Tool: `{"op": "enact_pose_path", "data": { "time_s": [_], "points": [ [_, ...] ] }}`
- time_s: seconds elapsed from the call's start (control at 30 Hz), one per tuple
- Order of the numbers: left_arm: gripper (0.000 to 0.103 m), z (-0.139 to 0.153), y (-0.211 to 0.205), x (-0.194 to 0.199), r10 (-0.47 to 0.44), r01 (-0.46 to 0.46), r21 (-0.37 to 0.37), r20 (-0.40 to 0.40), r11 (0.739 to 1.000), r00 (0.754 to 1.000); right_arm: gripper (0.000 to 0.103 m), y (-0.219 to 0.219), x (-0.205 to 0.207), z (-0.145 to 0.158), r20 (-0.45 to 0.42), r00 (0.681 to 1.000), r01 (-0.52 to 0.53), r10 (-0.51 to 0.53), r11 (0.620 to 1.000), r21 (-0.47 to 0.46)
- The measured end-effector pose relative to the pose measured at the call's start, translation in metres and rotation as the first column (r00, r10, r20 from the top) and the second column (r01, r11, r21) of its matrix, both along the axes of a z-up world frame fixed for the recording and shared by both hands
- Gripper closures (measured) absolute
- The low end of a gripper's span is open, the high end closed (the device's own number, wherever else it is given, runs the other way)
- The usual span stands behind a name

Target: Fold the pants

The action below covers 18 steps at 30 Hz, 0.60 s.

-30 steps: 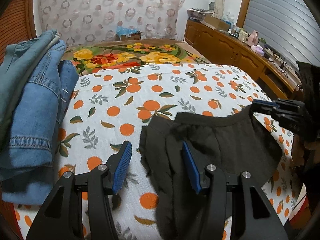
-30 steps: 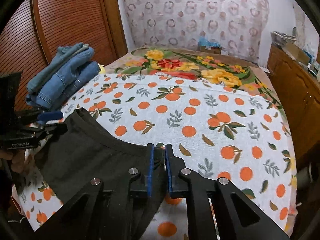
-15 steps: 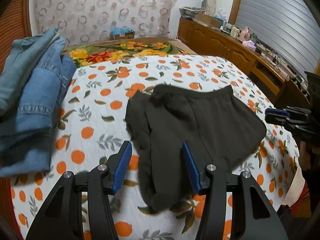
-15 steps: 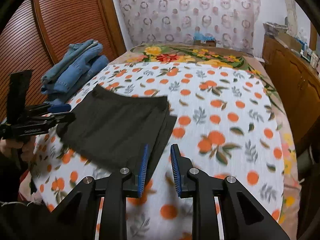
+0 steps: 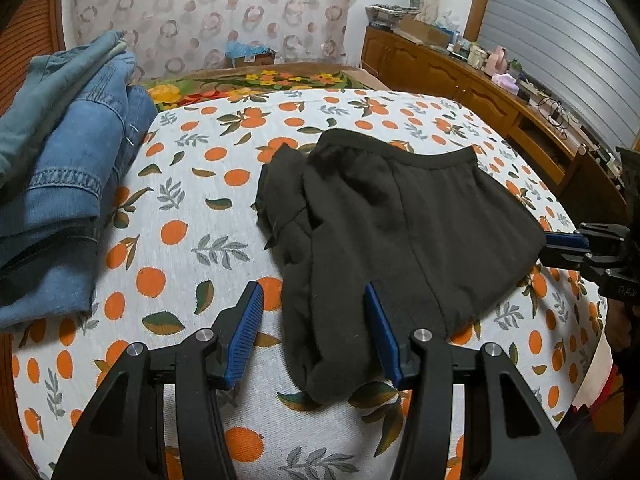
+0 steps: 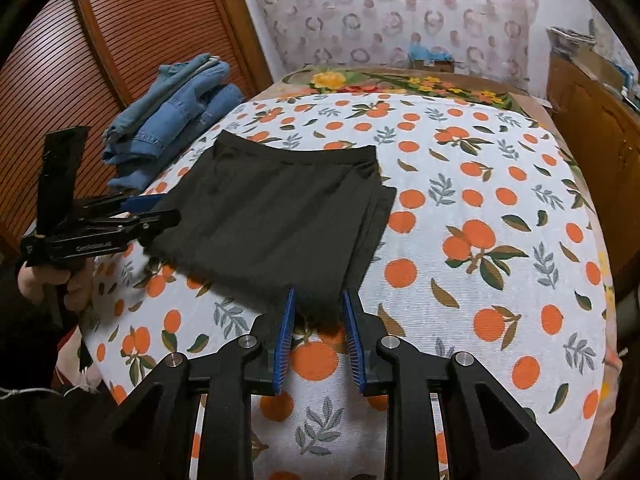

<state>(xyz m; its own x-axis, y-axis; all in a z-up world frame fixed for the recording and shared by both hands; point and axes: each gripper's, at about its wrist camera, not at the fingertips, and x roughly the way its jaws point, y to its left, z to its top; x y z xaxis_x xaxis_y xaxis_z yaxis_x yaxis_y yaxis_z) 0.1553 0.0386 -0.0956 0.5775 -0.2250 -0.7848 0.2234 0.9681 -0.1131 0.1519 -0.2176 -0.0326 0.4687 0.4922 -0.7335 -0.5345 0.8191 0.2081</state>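
Black pants (image 5: 400, 232) lie folded and flat on the orange-print bedcover (image 5: 188, 216). My left gripper (image 5: 314, 312) is open, its blue pads standing either side of the pants' near left edge without pressing it. In the right wrist view the same pants (image 6: 272, 208) spread ahead of my right gripper (image 6: 319, 316), whose pads stand apart with the fabric's near corner loose between them. The left gripper (image 6: 166, 212) shows at the pants' left edge, held by a hand (image 6: 44, 280). The right gripper (image 5: 550, 246) shows at their right edge.
A pile of folded denim (image 5: 60, 184) lies on the bed's left side, also seen as denim (image 6: 172, 120) beside a slatted wooden door (image 6: 120, 40). A wooden cabinet (image 5: 460, 76) with clutter runs along the right. The bedcover (image 6: 480, 200) right of the pants is bare.
The right gripper let go of the pants' edge and its jaws parted. Both grippers drew back toward the near edge, and the pants now lie flat. The left gripper stayed open.
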Motion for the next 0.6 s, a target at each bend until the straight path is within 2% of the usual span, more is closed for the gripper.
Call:
{"op": "enact_pose_path", "data": {
  "time_s": [0.03, 0.17, 0.5, 0.6],
  "points": [
    [0.05, -0.001, 0.0, 0.0, 0.001, -0.001, 0.001, 0.0, 1.0, 1.0, 0.097, 0.0, -0.001, 0.0, 0.005, 1.0, -0.011, 0.011, 1.0, -0.001],
    [0.049, -0.003, 0.001, 0.002, -0.002, 0.002, -0.001, -0.002, 1.0, 1.0, 0.099, -0.007, -0.007, 0.003, 0.045, 0.999, -0.014, 0.015, 1.0, -0.025],
    [0.049, -0.003, 0.002, 0.003, 0.002, -0.002, -0.006, -0.004, 1.0, 1.0, 0.099, -0.007, -0.005, 0.001, 0.026, 1.0, 0.005, -0.004, 0.999, -0.036],
    [0.049, 0.002, 0.0, 0.004, 0.008, -0.008, 0.005, 0.013, 1.0, 1.0, 0.096, -0.011, -0.004, 0.011, 0.067, 0.997, 0.036, -0.034, 0.999, -0.034]
  ]
}}
